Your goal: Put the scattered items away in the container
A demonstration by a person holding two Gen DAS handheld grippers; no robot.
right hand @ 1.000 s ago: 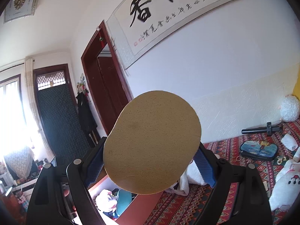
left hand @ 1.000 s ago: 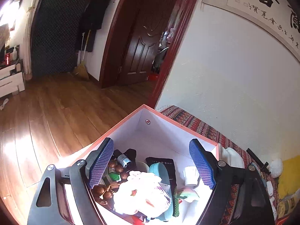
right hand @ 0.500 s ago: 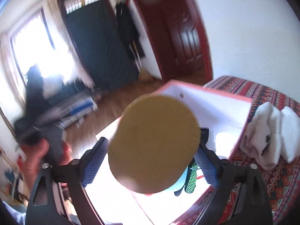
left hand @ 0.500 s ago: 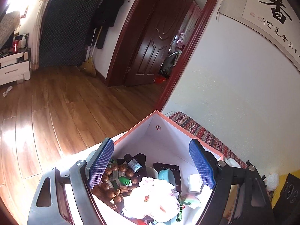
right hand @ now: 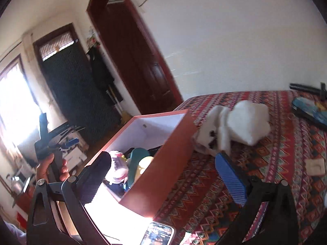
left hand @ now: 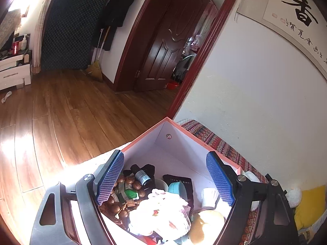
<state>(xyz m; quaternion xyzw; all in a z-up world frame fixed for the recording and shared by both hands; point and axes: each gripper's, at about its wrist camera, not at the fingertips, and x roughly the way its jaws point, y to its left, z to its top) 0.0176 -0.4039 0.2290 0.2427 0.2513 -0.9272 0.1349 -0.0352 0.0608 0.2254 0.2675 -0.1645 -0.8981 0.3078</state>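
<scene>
The orange box with a white inside (left hand: 179,130) (right hand: 163,175) stands on a patterned red bedspread (right hand: 276,153). It holds wooden beads (left hand: 114,206), a small dark bottle (left hand: 141,175), a teal item (left hand: 176,186), a white floral cloth (left hand: 161,212) and the tan round sponge (left hand: 206,224). My left gripper (left hand: 165,177) is open and empty above the box. My right gripper (right hand: 165,179) is open and empty, straddling the box's near wall.
A white fluffy bundle (right hand: 241,126) lies on the bed behind the box. A phone (right hand: 159,234) lies near the bottom edge. A dark pouch (right hand: 308,112) lies at the far right. A wooden floor (left hand: 61,112) and dark door (left hand: 167,47) lie beyond.
My right gripper opened and dropped the tan sponge into the box, then swung right. The left gripper stayed open over the box.
</scene>
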